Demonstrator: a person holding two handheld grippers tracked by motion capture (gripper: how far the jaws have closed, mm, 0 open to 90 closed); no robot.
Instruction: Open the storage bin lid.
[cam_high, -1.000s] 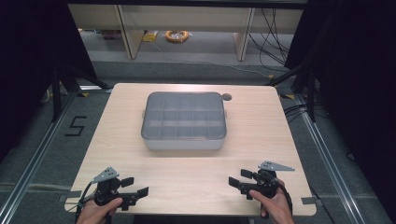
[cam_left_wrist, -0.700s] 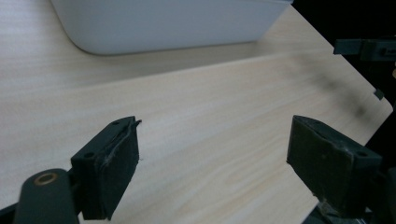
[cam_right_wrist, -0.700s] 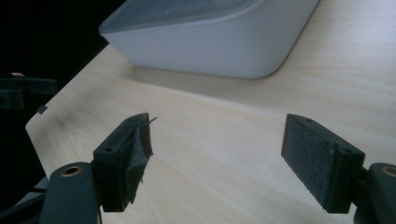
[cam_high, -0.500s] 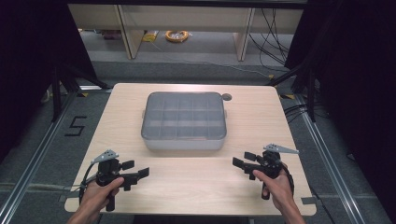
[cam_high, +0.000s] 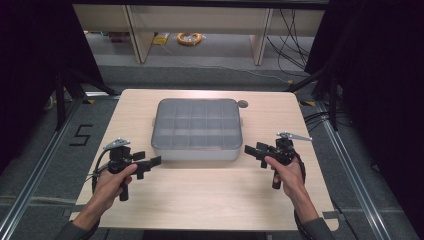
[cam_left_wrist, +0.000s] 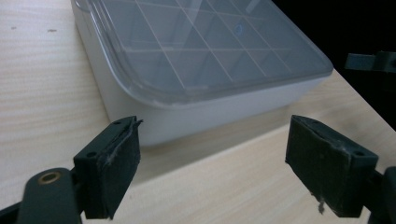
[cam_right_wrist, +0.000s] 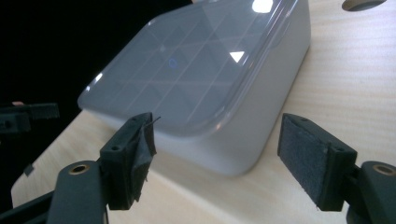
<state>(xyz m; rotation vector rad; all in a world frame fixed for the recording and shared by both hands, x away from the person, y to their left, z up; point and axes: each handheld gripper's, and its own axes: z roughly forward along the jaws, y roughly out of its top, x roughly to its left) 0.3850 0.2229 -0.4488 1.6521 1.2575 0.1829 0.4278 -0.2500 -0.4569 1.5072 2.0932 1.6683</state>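
A grey plastic compartment box (cam_high: 197, 129) with a clear shut lid lies in the middle of the wooden table (cam_high: 210, 200). My left gripper (cam_high: 148, 165) hovers just off the box's near left corner, its jaws wide open. In the left gripper view the box (cam_left_wrist: 196, 60) lies a short way beyond my left gripper (cam_left_wrist: 215, 140). My right gripper (cam_high: 254, 150) is off the near right corner, open; its jaws have just been closing a little with nothing between them. In the right gripper view the box (cam_right_wrist: 201, 79) lies just past my right gripper (cam_right_wrist: 219, 135).
A round cable hole (cam_high: 243, 104) sits in the table behind the box's far right corner. The table's front edge is close behind both hands. Shelves with an orange cable coil (cam_high: 189, 38) stand beyond the table, with dark curtains on both sides.
Both hands have moved forward from the table's front edge to the box's near corners and risen a little. Nothing was taken hold of.
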